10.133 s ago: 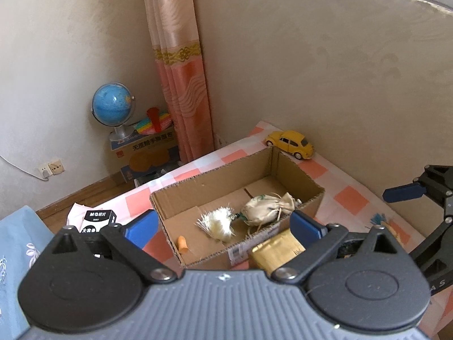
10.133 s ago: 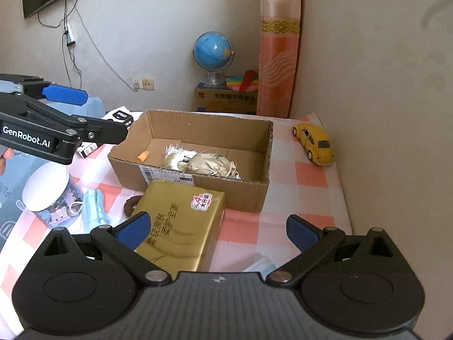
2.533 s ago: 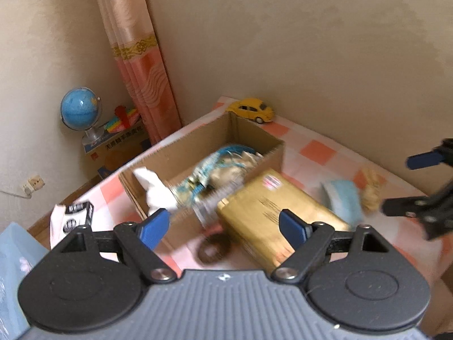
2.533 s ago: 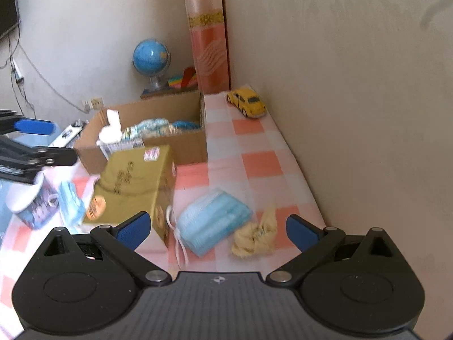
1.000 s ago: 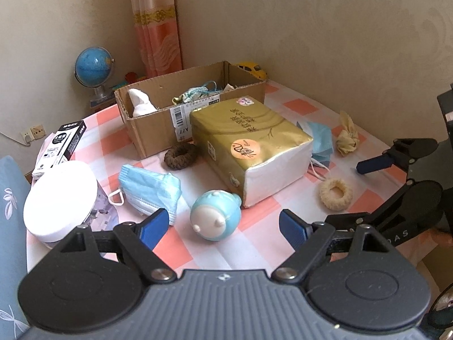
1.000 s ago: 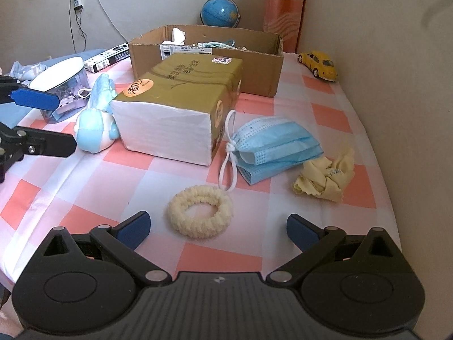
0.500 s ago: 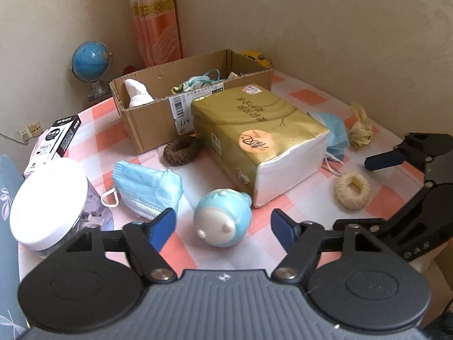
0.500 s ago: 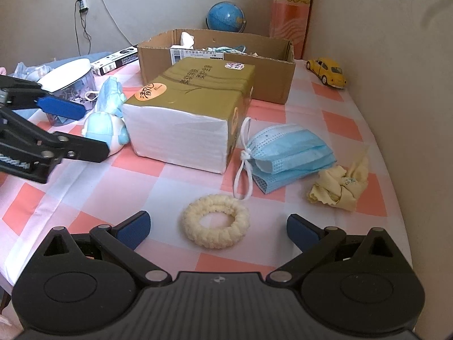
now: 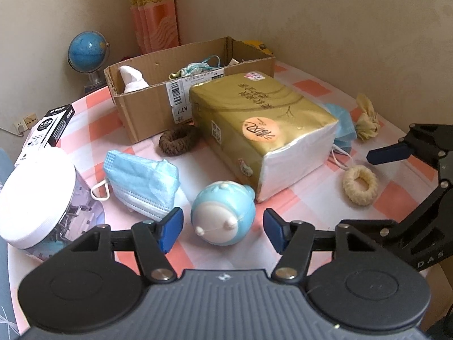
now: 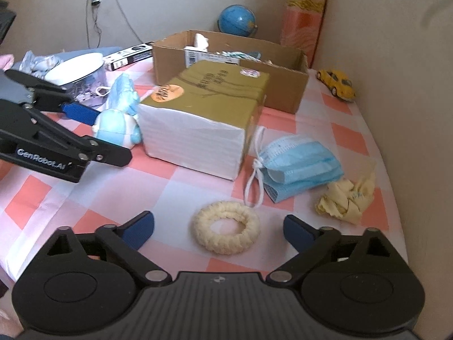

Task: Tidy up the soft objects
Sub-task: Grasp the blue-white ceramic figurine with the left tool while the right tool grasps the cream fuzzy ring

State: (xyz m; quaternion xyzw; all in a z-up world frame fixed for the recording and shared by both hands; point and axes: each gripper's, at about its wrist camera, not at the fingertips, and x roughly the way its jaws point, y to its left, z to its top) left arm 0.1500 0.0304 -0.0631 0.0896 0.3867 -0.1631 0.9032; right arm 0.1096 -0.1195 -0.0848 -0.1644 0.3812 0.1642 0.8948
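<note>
Both our hand-held grippers gape wide, empty: the left hand-held gripper (image 9: 222, 230) may roll the rounded blue toy (image 9: 223, 213) away; the right hand-held gripper (image 10: 218, 229) brackets the cream scrunchie (image 10: 226, 227).

Glossy gold tissue pack (image 9: 263, 119), corrugated cardboard box (image 9: 147, 110), knitted cream scrunchie (image 10: 226, 231).

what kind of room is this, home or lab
Most likely a lived-in home room, not a lab: a checked cloth covers the table, a patterned curtain hangs in the corner, and a globe and a yellow toy car sit about.
</note>
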